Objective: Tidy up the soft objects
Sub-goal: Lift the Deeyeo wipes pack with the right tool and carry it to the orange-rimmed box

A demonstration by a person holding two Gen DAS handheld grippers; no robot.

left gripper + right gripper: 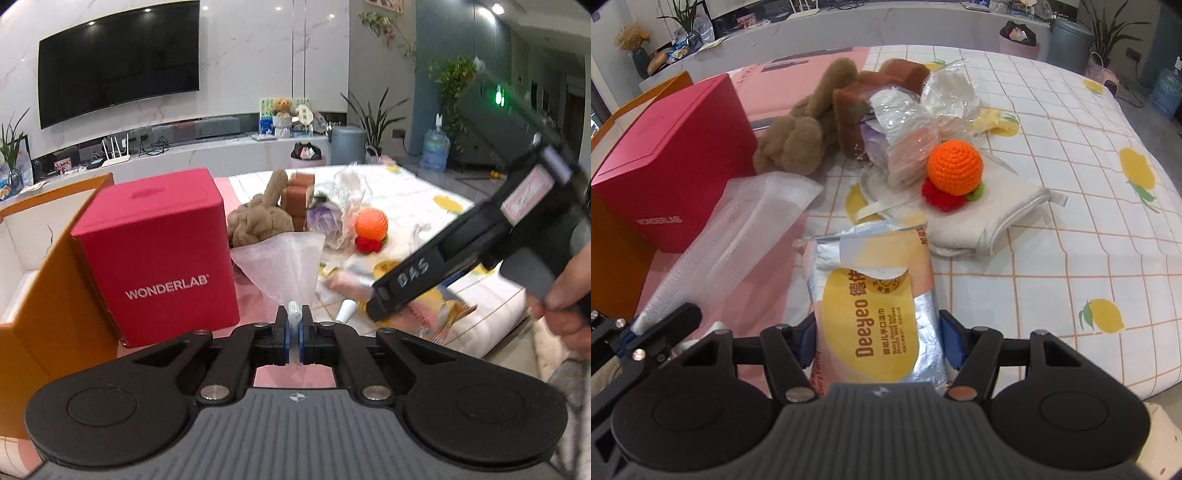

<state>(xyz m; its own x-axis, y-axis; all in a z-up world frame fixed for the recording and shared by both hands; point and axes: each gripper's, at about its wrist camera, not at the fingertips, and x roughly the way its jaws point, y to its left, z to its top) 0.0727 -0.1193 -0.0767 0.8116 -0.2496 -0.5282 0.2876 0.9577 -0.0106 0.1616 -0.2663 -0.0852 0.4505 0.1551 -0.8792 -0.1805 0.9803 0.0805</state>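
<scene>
Left gripper [294,325] clenched on foam sheet [284,262]; right gripper [877,339] grasping wipes pack [875,317] — label legible only in right view.

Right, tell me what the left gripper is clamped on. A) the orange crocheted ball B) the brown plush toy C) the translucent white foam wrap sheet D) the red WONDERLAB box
C: the left gripper has its jaws pinched shut on the gathered end of the translucent white foam wrap sheet, which fans out ahead of it, while the ball, plush and box lie untouched beyond.

Left gripper [294,317] pinched tight; right gripper [877,332] tilted steeply downward (jaws half-spread, clamping)
</scene>
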